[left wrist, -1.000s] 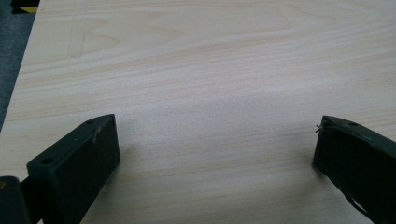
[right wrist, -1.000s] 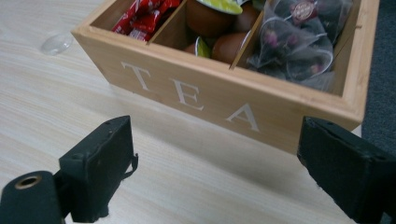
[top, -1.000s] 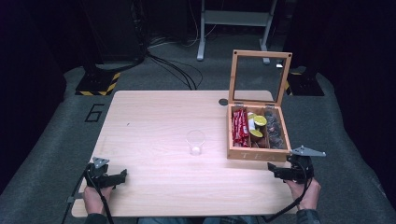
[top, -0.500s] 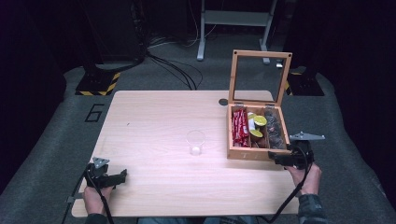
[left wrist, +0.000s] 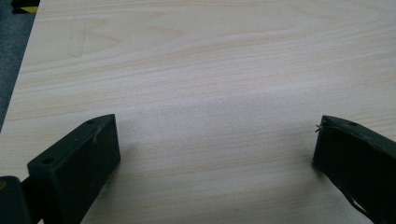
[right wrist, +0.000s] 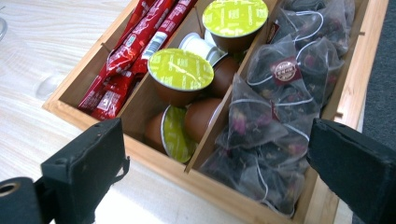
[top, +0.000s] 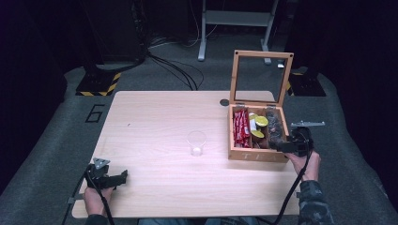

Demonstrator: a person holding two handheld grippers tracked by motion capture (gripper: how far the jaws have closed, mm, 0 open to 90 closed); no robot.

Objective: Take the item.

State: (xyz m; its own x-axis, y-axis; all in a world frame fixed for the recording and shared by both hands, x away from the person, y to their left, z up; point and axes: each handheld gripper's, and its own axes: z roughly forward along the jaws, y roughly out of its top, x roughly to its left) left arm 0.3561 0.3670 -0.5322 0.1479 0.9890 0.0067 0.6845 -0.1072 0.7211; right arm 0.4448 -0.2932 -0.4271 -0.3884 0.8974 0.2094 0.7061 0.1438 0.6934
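Note:
An open wooden box (top: 256,154) stands at the table's right, its glazed lid (top: 263,54) upright. It holds red sachets (right wrist: 135,51), brown capsules with yellow-green tops (right wrist: 180,70) and mesh tea bags (right wrist: 275,107). My right gripper (top: 280,146) hovers at the box's front right corner over the tea bags (top: 274,126). Its jaws (right wrist: 217,126) have just been opening and grip nothing. A clear cup (top: 196,143) stands mid-table. My left gripper (top: 125,176) rests open at the front left, with bare wood between its jaws (left wrist: 217,122).
A small dark disc (top: 224,102) lies on the table (top: 155,122) behind the box's left corner. Grey floor surrounds the table, with a "6" mark (top: 95,113), a striped base (top: 98,79), cables and a metal stand (top: 234,18) beyond.
My right gripper has travelled from the table's front right edge up to the box's front right corner, rising slightly. The left gripper has stayed put.

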